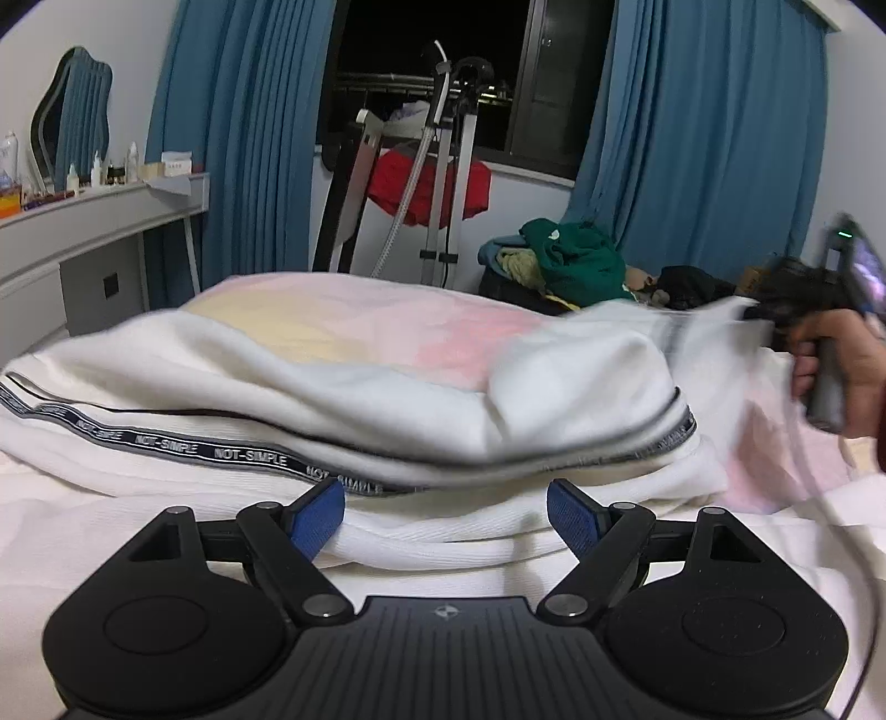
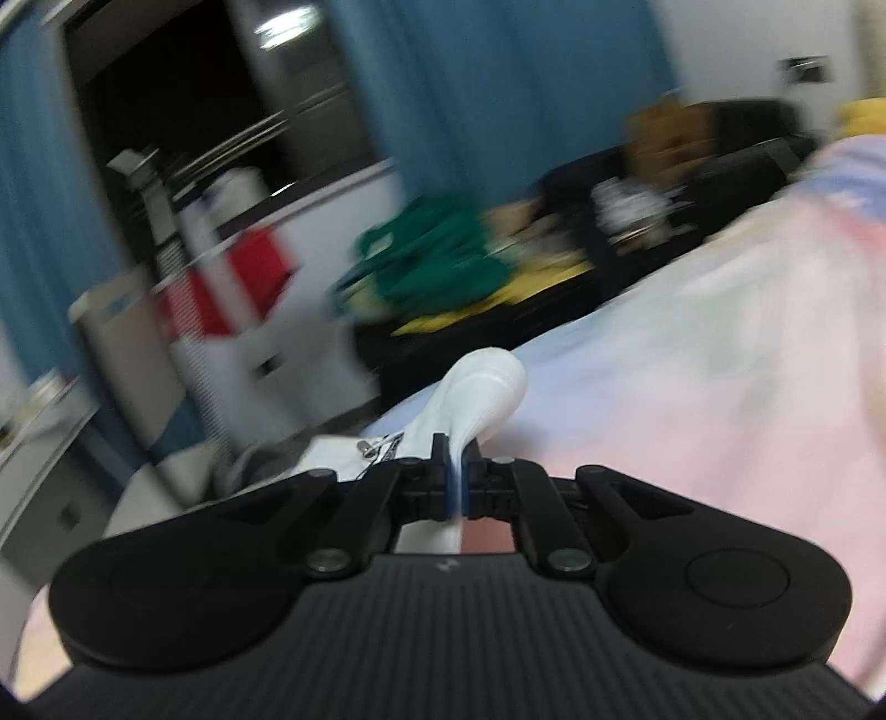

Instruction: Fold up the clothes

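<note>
Left gripper point(image 1: 446, 518): your jaws stand wide apart, low over the bed point(image 1: 111, 531), blue pads point(image 1: 315, 518) either side of a ribbed white hem, not pressing on it.
Right gripper point(image 2: 457, 479): your jaws are tight together, clamped on a bunch of white cloth that pokes out beyond the pads.
Right gripper, seen from the left wrist: there it is at the far right edge point(image 1: 797, 310), your hand point(image 1: 847, 376) round the handle, cloth drawn taut from the heap toward it.
White garment point(image 1: 360, 387): it's lying in a loose heap across the middle of the bed, just past your left jaws; a dark band lettered NOT-SIMPLE point(image 1: 183, 451) runs along its near edge.
Held corner point(image 2: 487, 387): lifted off the bedding, a small tag hanging just left of the jaws.
Bedding: pale pink, white and yellow under the garment.
Far side: blue curtains point(image 1: 232, 127) frame a dark window point(image 1: 426, 50), a red cloth point(image 1: 410, 183) hangs on a stand, a green garment point(image 1: 576, 255) tops a pile.
Far left: a tabletop point(image 1: 83, 216) with bottles.
View note: the right wrist picture is badly smeared, so that held piece is probably a sleeve or corner, hard to call.
</note>
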Motion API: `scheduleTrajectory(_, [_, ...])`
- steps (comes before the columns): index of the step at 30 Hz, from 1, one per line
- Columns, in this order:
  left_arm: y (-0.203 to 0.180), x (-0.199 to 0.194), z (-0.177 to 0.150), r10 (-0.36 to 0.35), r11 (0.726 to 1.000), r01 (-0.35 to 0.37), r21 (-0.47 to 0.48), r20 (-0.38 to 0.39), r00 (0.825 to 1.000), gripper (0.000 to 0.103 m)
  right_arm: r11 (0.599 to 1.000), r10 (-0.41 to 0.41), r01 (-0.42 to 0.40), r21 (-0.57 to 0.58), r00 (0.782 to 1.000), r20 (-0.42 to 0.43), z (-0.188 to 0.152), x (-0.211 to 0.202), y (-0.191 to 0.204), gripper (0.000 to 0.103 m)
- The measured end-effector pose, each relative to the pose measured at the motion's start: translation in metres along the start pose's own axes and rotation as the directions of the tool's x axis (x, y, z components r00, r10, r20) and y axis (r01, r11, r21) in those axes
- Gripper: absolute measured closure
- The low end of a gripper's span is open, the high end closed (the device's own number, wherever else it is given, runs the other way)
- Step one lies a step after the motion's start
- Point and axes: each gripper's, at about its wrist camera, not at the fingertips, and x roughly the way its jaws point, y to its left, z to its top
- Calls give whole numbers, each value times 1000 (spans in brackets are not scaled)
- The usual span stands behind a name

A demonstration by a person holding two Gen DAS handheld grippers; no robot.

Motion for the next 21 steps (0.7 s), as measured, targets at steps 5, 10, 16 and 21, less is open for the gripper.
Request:
scheduleTrajectory(5, [-1, -2, -2, -9, 1000, 9, -5, -27, 1000, 21, 982, -186, 186, 43, 983, 1, 13, -22, -96, 97])
scheduleTrajectory(10, [-3, -1, -6, -6, 1000, 7, 15, -38, 999, 21, 969, -236, 240, 60, 969, -69, -20, -42, -150, 97])
scheduleTrajectory(16, [-5, -6, -4, 0, 1000, 0, 7, -37, 999, 21, 974, -213, 212, 80, 977, 8, -19, -75, -154, 98])
scheduleTrajectory(21, [-4, -11, 0, -7, 1000, 6, -12, -39, 999, 21, 960, -262, 268, 78, 962, -74, -41, -67, -177, 97])
